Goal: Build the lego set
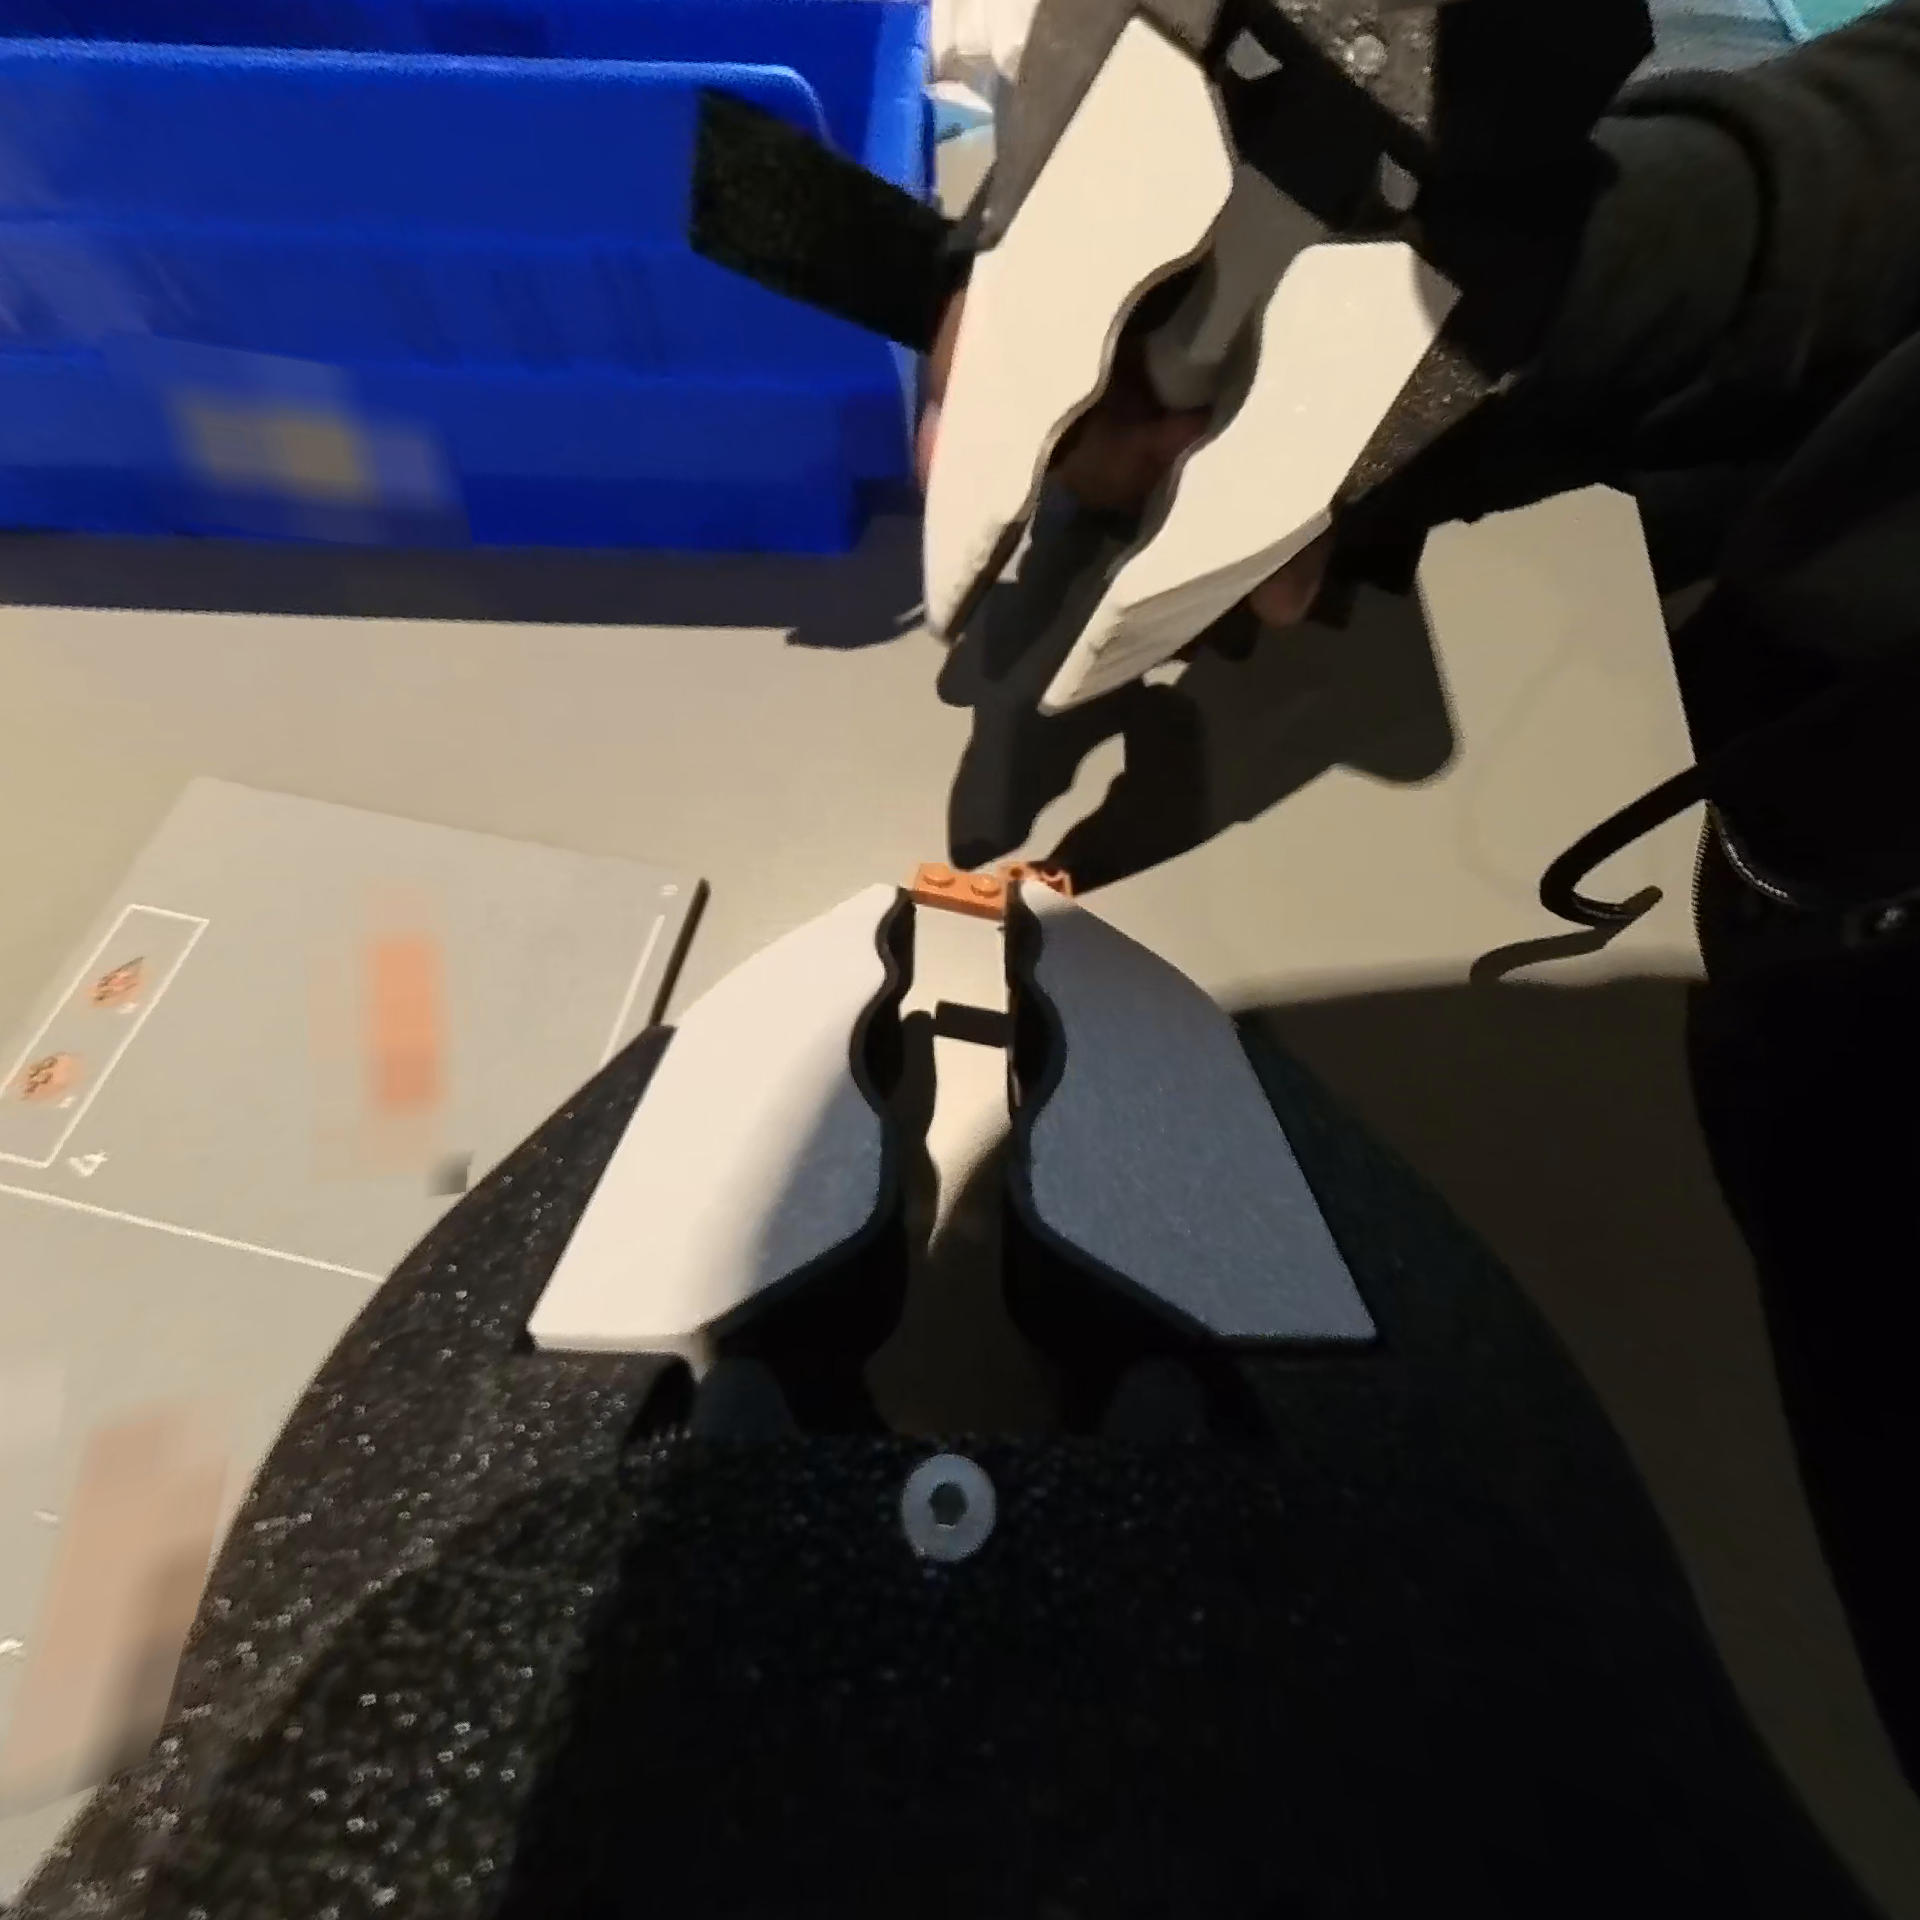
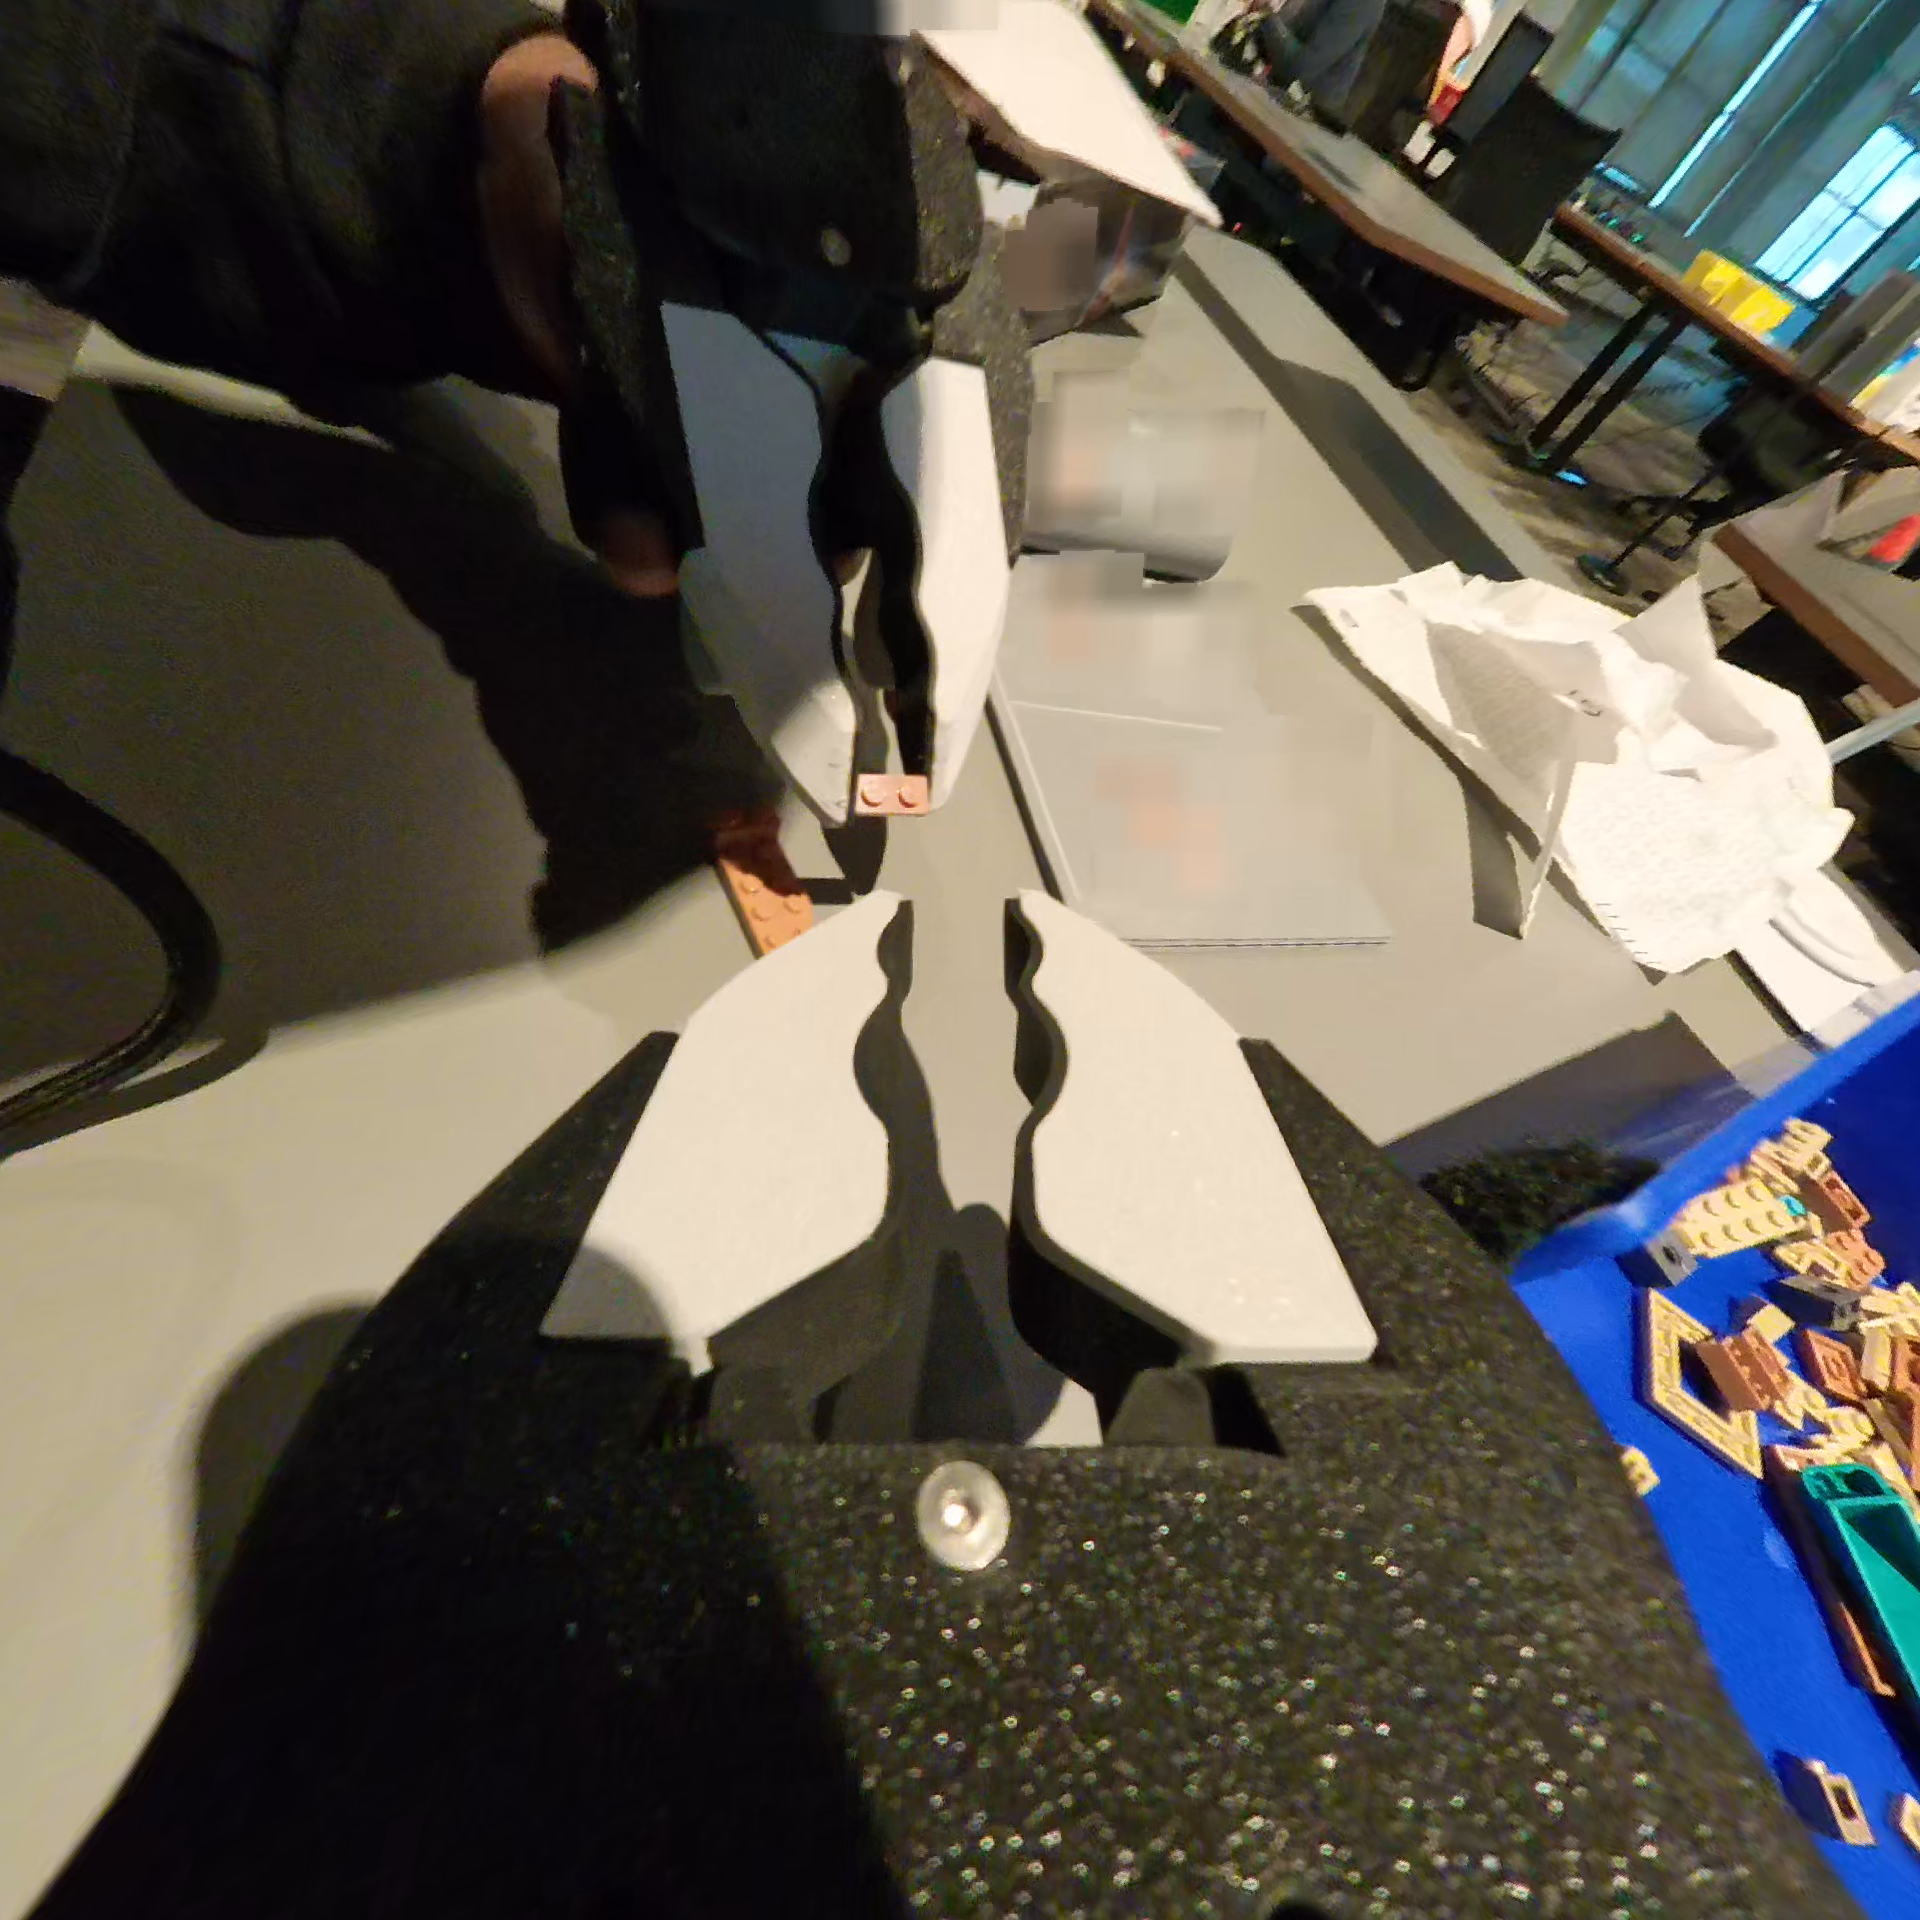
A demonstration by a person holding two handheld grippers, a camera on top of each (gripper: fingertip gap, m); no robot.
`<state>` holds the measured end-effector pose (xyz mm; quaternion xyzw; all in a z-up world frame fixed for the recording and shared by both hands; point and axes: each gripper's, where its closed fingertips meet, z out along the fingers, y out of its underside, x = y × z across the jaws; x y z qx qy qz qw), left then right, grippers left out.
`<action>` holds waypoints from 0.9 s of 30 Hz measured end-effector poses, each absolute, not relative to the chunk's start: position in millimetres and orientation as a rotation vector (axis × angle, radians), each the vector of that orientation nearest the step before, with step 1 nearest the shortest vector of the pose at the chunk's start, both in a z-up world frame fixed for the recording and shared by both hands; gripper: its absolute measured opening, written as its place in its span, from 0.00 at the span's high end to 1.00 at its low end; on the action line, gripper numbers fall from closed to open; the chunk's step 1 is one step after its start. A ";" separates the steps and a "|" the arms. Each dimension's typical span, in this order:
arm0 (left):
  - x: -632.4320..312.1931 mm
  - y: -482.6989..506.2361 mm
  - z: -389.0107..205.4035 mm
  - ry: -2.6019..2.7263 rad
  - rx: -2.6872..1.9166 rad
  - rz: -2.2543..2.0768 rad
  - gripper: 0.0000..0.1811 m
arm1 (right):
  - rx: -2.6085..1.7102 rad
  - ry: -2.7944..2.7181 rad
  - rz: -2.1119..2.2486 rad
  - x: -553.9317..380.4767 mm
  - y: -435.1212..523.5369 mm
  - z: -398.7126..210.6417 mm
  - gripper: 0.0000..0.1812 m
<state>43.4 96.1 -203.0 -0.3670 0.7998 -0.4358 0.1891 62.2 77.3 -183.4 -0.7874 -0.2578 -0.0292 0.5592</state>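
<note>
A: We work at a grey table [image 2: 436, 1122] in a big room; farther off stand more long tables [image 2: 1434, 208] and bright windows [image 2: 1829, 197]; crumpled white paper [image 2: 1621, 748] lies to the right, and an instruction booklet [image 1: 312, 1018] lies flat on the table.

B: And the left gripper [image 1: 958, 906]?

A: Its jaws are closed down on a small orange plate [image 1: 961, 894] with two studs, pinched right at the tips; in the right wrist view we see the same gripper [image 2: 891, 798] held tips-down, the plate [image 2: 891, 796] between its ends, above the table.

B: What lies near it?

A: A longer orange plate [image 2: 771, 906] rests on the table just beside and below it, partly in shadow; we cannot tell whether the two pieces touch.

B: The right gripper [image 2: 958, 914]?

A: Its jaws stand parted with a narrow gap, and we see nothing between them; from the left wrist view it [image 1: 1013, 649] hangs above the small plate, tips pointing down, apart from it.

B: Where are the other pieces?

A: In a blue bin [image 2: 1662, 1351] at the near right, a heap of tan and brown bricks [image 2: 1787, 1340]; more blue bins [image 1: 436, 291] stand at the far left.
</note>
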 end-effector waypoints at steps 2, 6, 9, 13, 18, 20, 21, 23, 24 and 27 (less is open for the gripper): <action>42.9 93.8 -203.8 2.257 -1.020 -1.214 0.91 | -1.870 -0.649 -0.075 58.3 76.7 -187.6 0.91; 41.9 90.6 -208.6 2.283 -0.997 -1.158 0.91 | -1.922 -0.744 -0.120 51.1 76.6 -201.1 0.91; 40.6 88.8 -214.0 2.312 -0.975 -1.086 0.91 | -1.959 -0.796 -0.163 48.2 77.2 -210.0 0.91; 38.2 84.8 -217.9 2.343 -0.967 -1.018 0.91 | -1.982 -0.837 -0.182 45.5 77.1 -215.9 0.90; 36.2 82.3 -222.7 2.367 -1.029 -0.997 0.91 | -1.995 -0.846 -0.169 44.4 76.7 -218.0 0.89; 35.8 83.2 -225.1 2.374 -1.043 -0.972 0.91 | -1.999 -0.854 -0.170 43.8 76.5 -218.9 0.89; 35.5 83.3 -225.6 2.376 -1.043 -0.961 0.91 | -2.002 -0.859 -0.171 43.5 76.5 -219.7 0.89; 35.2 83.2 -226.4 2.378 -1.042 -0.940 0.91 | -2.012 -0.871 -0.174 42.9 76.7 -221.7 0.88; 34.7 82.9 -227.4 2.383 -1.041 -0.932 0.91 | -2.017 -0.876 -0.176 42.7 76.8 -222.7 0.89; 34.4 82.5 -230.8 2.387 -1.063 -0.929 0.91 | -2.023 -0.879 -0.176 42.4 77.3 -223.6 0.89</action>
